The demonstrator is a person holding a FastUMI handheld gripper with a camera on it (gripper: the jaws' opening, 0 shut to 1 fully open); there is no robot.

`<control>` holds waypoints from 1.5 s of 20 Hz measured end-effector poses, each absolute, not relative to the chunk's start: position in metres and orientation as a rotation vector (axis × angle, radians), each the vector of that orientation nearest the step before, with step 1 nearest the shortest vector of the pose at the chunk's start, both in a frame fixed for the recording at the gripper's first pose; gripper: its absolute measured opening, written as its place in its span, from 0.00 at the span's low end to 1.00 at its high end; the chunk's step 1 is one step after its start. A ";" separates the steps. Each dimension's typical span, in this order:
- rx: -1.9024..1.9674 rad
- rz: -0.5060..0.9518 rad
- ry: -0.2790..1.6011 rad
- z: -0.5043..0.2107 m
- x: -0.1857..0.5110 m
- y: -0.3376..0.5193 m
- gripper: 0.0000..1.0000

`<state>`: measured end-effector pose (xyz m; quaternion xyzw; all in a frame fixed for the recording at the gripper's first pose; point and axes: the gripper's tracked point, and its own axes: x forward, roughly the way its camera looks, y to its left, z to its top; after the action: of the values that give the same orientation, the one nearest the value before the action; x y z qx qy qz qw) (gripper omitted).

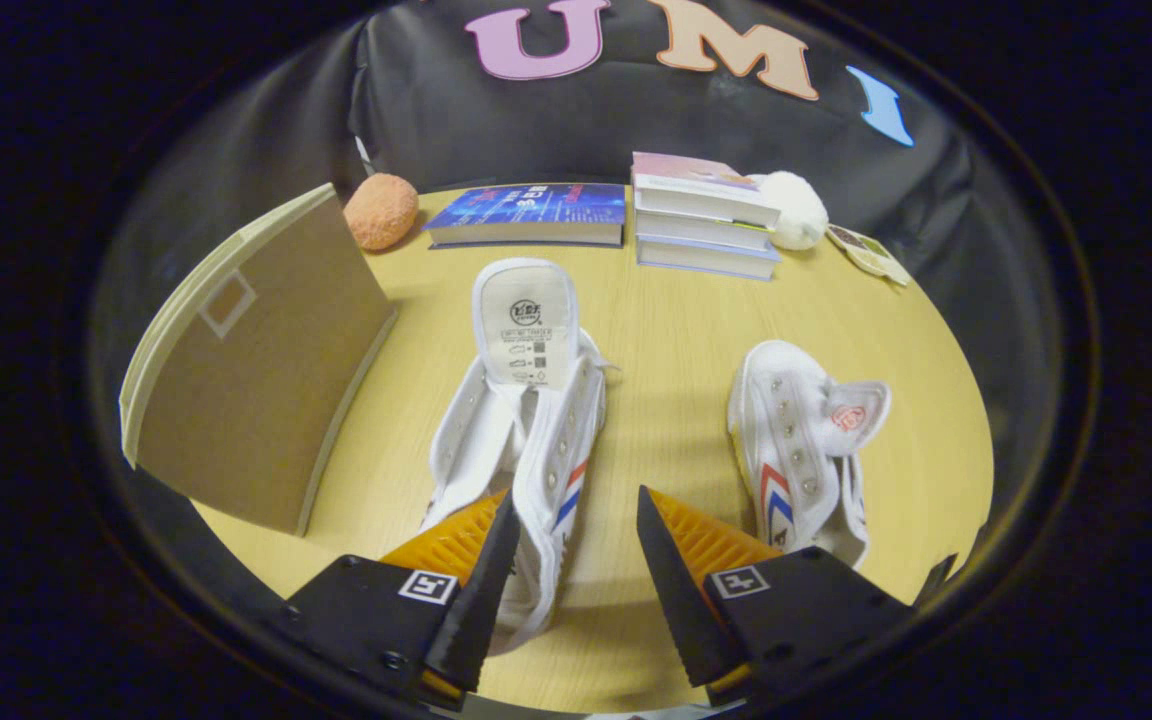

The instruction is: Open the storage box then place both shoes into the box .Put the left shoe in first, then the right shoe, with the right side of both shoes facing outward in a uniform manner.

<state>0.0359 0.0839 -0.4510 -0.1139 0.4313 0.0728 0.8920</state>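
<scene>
A: Where does the gripper [576, 545] stand right now?

B: Low in the frame, fingers spread wide and holding nothing. One finger [466, 545] overlaps the sidewall of the nearer white shoe [526, 420], which lies at centre with its tongue flipped up. The other finger hangs over the bare wooden table [676, 340]. I cannot tell whether either finger touches the shoe.

A: And the second shoe?

B: The other white shoe [801, 450] lies at right of centre, apart from the first, its striped side showing. The storage box [256, 370] sits in the left of the frame, a brown cardboard slab with a pale edge, tilted. I cannot tell from this angle whether it is already open.

A: So which step is this?

B: I judge it to be the approach to a shoe. I cannot say for sure which shoe is the left one, so that is worth checking against the stripes and the toe curve.

A: How to grip well?

B: Bring the open fingers down astride one canvas sidewall near the eyelets, so both press on cloth, not air. The canvas is soft and will likely fold, so a pinch low near the sole should hold better. Keep clear of the loose tongue.

A: Anything in the way?

B: The books [706, 215], a blue book [536, 212] and two soft balls [382, 210] lie along the far edge, well apart from both shoes.
</scene>
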 end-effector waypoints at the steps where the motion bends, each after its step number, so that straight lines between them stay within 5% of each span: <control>1: -0.219 0.147 0.907 -0.456 0.042 0.084 0.67; 16: 0.142 0.082 1.080 -0.468 0.056 0.097 0.04; 22: 0.437 0.080 1.166 -0.449 0.037 0.107 0.03; 30: 0.738 0.205 1.189 -0.335 0.007 0.173 0.03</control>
<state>0.0075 0.1726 -0.3355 0.3392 0.5462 0.0943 0.7601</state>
